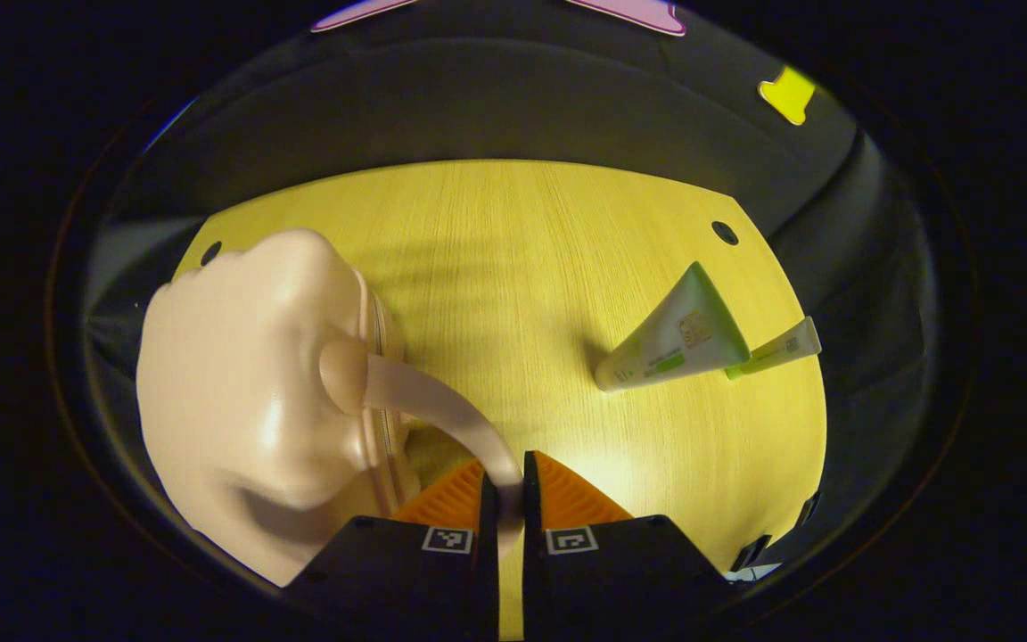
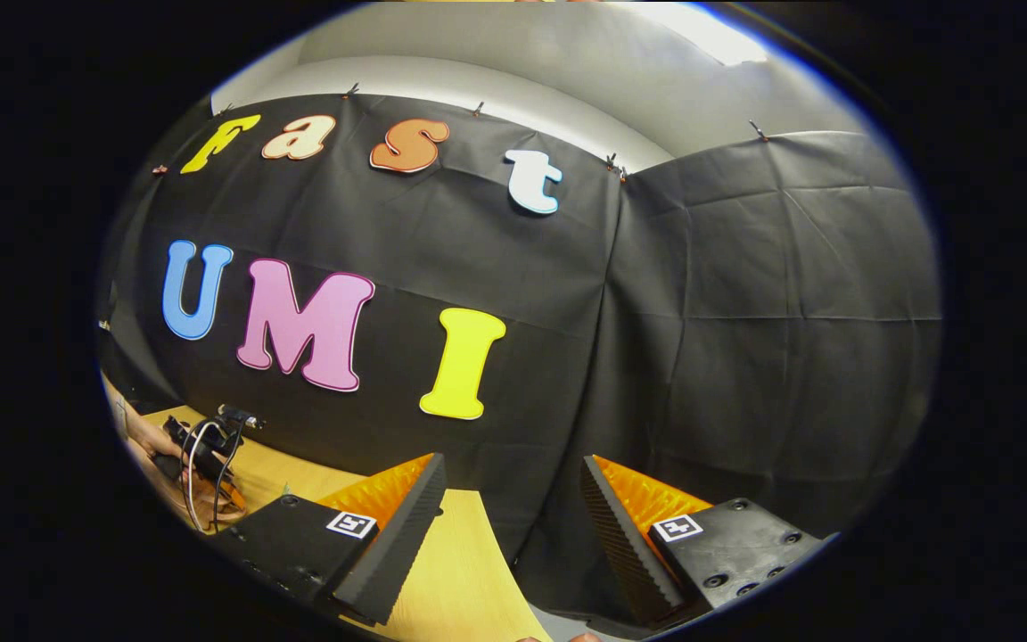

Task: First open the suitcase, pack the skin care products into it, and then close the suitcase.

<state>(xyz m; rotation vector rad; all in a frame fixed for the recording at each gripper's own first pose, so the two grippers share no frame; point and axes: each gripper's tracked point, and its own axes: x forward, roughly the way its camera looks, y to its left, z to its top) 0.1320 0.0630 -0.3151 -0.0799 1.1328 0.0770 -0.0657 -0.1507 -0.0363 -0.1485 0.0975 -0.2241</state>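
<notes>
While fingers pinch suitcase handle, tubes beyond.

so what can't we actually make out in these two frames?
- Suitcase, left gripper view: only its closed outside shows, so the contents are hidden; the lower part is behind the left gripper, shut on the strap handle.
- Smaller tube, left gripper view: partly behind the larger tube.
- Far gripper, right gripper view: too small to judge.

Closed pink suitcase left; two tubes, seemingly touching, right
</notes>
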